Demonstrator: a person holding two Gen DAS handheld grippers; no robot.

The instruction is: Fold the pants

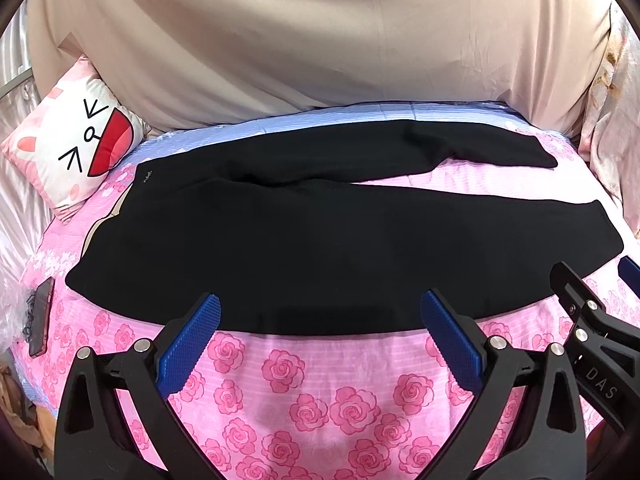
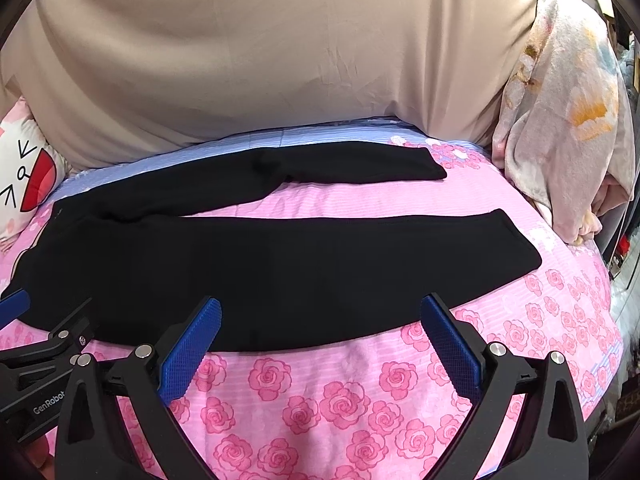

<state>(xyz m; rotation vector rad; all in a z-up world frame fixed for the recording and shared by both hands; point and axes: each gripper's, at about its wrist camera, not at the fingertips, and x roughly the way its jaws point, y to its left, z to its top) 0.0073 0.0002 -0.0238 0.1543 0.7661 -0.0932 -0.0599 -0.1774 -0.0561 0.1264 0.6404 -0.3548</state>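
black soft pants (image 1: 280,240) lie flat across the middle of the frame, legs apart toward the right, just above both sets of jaws | left gripper (image 1: 320,320) spread wide, holds nothing | right gripper (image 2: 320,322) spread wide, holds nothing | pink rose bedsheet (image 1: 320,392) under all; cat-face pillow (image 1: 80,148) upper left; beige cloth (image 2: 280,60) behind

A bed (image 1: 320,380) with a pink rose-print cover stands against a beige draped cloth (image 1: 320,40), a cat-face pillow (image 1: 76,144) at its far left corner and a pale floral blanket (image 2: 560,120) heaped at its far right corner.
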